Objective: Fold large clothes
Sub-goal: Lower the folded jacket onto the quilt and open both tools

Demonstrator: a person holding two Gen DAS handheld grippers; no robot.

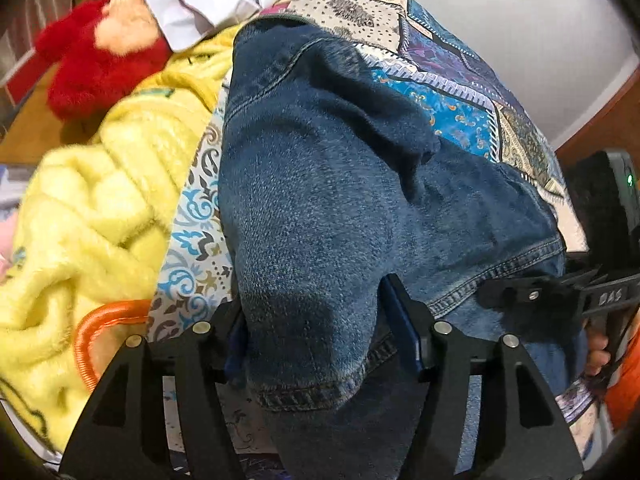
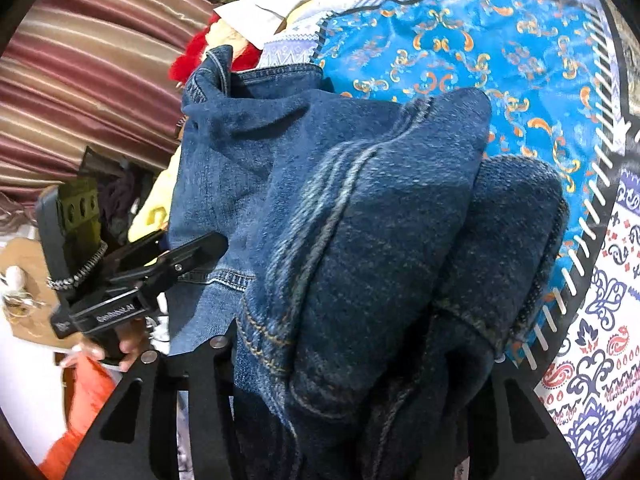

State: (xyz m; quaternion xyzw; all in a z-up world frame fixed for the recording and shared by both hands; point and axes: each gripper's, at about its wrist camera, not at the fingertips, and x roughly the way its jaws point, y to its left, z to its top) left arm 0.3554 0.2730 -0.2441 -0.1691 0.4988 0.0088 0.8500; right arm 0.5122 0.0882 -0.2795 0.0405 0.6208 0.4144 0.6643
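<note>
Both grippers we hold, left [image 1: 316, 328] and right [image 2: 360, 360], are clamped on the bunched denim jacket [image 1: 340, 184], which lies over a patterned bedspread [image 2: 500, 60], with a yellow blanket [image 1: 92, 208] and red plush toy [image 1: 92, 64] beyond.

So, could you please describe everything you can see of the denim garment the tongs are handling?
The denim garment is dark blue, heavy-looking cotton with faded patches, lighter double stitching and hemmed edges. It is bunched and draped in thick folds, not yet flat, over a patterned patchwork bedspread. The left tongs are closed around one hanging fold, and the right tongs grip another thick bundle with a stitched seam. A yellow fluffy blanket lies beside it, to its left in the left wrist view.
</note>
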